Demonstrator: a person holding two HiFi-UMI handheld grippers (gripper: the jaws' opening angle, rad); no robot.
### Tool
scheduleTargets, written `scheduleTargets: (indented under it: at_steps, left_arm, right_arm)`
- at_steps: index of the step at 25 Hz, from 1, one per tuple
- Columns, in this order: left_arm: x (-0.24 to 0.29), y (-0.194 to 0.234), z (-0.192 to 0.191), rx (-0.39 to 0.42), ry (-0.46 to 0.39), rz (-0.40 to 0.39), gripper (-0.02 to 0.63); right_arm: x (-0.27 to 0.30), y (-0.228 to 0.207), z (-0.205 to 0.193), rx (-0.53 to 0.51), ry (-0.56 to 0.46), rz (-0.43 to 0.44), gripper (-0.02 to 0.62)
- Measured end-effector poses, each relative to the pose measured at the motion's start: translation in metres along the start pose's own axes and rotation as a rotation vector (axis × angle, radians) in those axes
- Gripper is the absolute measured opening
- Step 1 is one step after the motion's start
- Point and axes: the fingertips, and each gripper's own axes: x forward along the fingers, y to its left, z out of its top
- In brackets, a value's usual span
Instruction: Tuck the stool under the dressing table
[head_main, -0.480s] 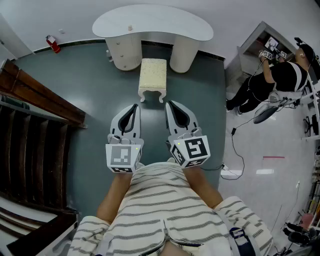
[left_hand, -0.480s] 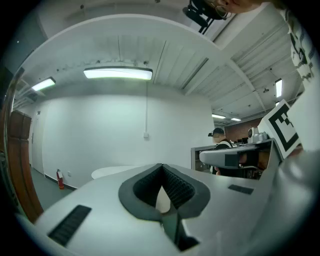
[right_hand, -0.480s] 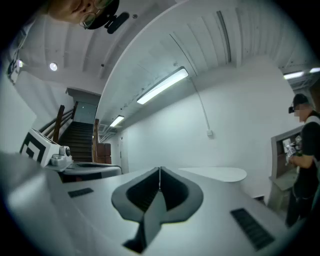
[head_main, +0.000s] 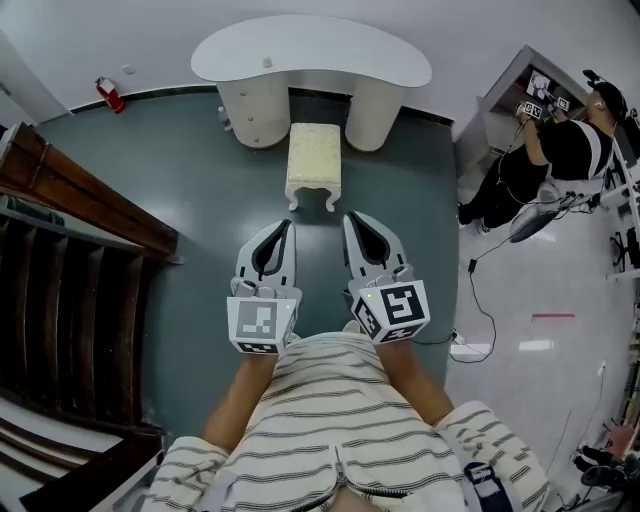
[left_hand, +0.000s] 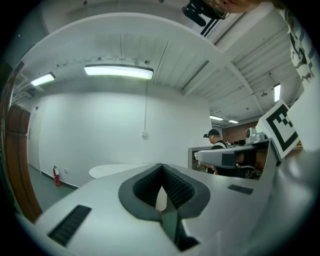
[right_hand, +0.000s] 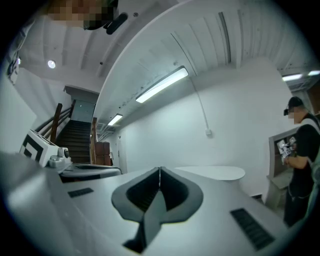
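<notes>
Stool: the cream-cushioned stool (head_main: 313, 158) on white curved legs stands on the grey-green floor (head_main: 190, 190). Its far end sits just between the two pedestals (head_main: 254, 112) of the dressing table (head_main: 310, 48), and most of it is still out in front.
Change: against half a second ago the whole scene has slid a little right and down in the head view. The stool keeps the same place relative to the table, so it has not been pushed.
Left gripper: the left gripper (head_main: 283, 232) points at the stool's near left leg but stops short of it. Its jaws meet at the tips and hold nothing.
Right gripper: the right gripper (head_main: 357, 226) is level with the left one and aims at the near right leg without touching it. Its jaws are also closed on nothing.
Gap: the tips sit slightly farther from the stool's near edge than before.
Meaning: the tuck has probably not begun, and this looks like lining up behind the stool.
Next: both closed tips likely need to press evenly on the near edge. An uneven push could swing the stool into a pedestal.
</notes>
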Motion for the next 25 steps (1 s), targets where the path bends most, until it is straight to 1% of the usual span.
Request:
scheduleTargets:
  at_steps: [3,10,16,20,25]
  left_arm:
    - [-0.007,0.006,-0.008,-0.015,0.013,-0.017,0.005]
    - [-0.024,0.012,-0.019,-0.030,0.010,-0.074,0.005]
    - [-0.036,0.021,-0.035,-0.054,0.030,-0.083,0.005]
    - [-0.024,0.026,-0.040,-0.055,0.036,-0.084,0.005]
    - [0.004,0.023,-0.045,-0.032,0.055,-0.087,0.005]
  right_arm:
    - [0.000,0.009,-0.003,-0.003,0.008,-0.018,0.014]
    - [-0.003,0.028,-0.013,-0.003,0.015,-0.075,0.014]
    - [-0.002,0.045,-0.023,-0.014,0.035,-0.096,0.014]
    - [0.012,0.042,-0.026,-0.020,0.032,-0.086,0.014]
    - [0.029,0.018,-0.030,0.001,0.031,-0.078,0.014]
